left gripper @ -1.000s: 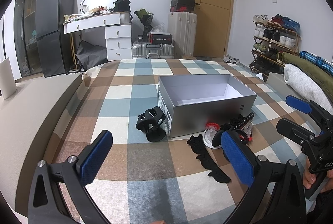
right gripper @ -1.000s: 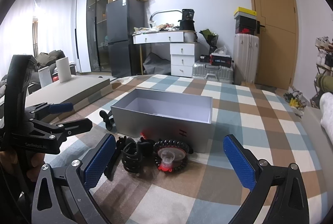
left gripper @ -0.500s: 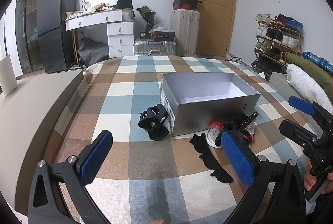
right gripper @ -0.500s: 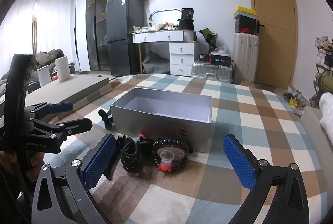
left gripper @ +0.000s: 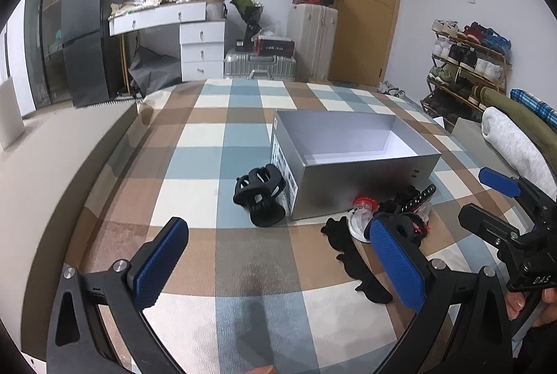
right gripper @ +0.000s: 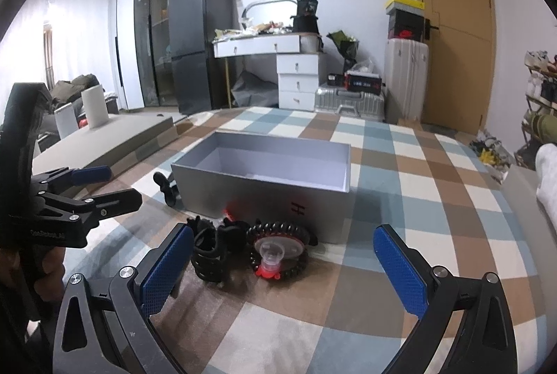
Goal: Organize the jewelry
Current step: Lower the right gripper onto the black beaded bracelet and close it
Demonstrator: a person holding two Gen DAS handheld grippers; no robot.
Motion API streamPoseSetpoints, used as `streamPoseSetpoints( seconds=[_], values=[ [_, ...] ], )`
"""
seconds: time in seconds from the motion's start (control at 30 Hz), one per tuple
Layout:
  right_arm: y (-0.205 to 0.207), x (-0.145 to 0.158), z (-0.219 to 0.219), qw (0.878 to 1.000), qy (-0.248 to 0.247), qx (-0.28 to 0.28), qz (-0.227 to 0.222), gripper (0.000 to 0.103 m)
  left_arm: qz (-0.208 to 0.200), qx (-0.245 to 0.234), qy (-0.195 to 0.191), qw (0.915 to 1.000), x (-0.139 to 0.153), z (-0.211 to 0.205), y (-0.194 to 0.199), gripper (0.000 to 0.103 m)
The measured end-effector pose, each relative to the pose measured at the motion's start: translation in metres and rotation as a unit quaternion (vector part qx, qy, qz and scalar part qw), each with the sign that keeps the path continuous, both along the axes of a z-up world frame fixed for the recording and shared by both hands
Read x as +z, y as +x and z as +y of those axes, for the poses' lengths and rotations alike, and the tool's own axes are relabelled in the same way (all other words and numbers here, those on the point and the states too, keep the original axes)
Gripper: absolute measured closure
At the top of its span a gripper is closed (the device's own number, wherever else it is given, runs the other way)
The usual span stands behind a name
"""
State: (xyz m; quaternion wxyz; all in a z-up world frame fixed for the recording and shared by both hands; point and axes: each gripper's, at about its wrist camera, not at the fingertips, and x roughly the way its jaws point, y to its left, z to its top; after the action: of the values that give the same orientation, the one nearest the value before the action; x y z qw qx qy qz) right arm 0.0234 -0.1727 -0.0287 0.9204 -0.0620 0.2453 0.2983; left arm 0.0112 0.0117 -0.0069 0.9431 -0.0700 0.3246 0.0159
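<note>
The checked bedspread [left gripper: 216, 137] carries everything. On it stands the open grey box [right gripper: 264, 189], long axis running across my view, its inside apparently bare. Along the near wall of the box lies the jewelry: a black coiled band with a red-and-clear piece at its centre [right gripper: 278, 252], a black claw clip [right gripper: 209, 255] just left of it, and a second, larger claw clip [left gripper: 259, 196] at the box's left corner. My right gripper [right gripper: 283, 269] is the nearer: the coiled band sits straight ahead between its fingers, which are spread wide and hold nothing. My left gripper [left gripper: 278, 266] is likewise spread and unladen, the larger clip ahead of it. A flat black strip [left gripper: 358, 266] may be fabric.
</note>
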Motion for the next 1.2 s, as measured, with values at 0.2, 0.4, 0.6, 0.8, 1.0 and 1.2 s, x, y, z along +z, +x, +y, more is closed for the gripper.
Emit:
streamPoseSetpoints(
  seconds=[0.2, 0.4, 0.6, 0.8, 1.0, 1.2],
  values=[
    [0.007, -0.002, 0.005, 1.000, -0.016, -0.007, 0.022, 0.000, 0.011, 0.000, -0.005, 0.9999, -0.003, 0.000, 0.000, 0.001],
    [0.014, -0.006, 0.006, 0.998, -0.023, -0.011, 0.051, 0.000, 0.018, -0.005, 0.000, 0.9998, -0.004, -0.002, 0.001, 0.001],
    [0.032, -0.009, 0.003, 0.994, -0.004, -0.019, 0.109, 0.001, 0.024, -0.014, 0.000, 0.9996, -0.005, -0.004, 0.000, 0.001],
    [0.047, -0.014, 0.010, 0.988, 0.001, -0.013, 0.152, 0.015, 0.029, -0.022, 0.001, 0.9993, -0.005, -0.006, -0.001, 0.001],
    [0.058, -0.024, 0.020, 0.984, -0.002, -0.010, 0.180, 0.020, 0.030, -0.026, 0.003, 0.9992, -0.004, -0.007, -0.001, 0.001],
    [0.063, -0.026, 0.023, 0.981, 0.006, -0.006, 0.192, 0.036, 0.031, -0.027, 0.004, 0.9991, -0.004, -0.009, 0.000, 0.001]
  ],
)
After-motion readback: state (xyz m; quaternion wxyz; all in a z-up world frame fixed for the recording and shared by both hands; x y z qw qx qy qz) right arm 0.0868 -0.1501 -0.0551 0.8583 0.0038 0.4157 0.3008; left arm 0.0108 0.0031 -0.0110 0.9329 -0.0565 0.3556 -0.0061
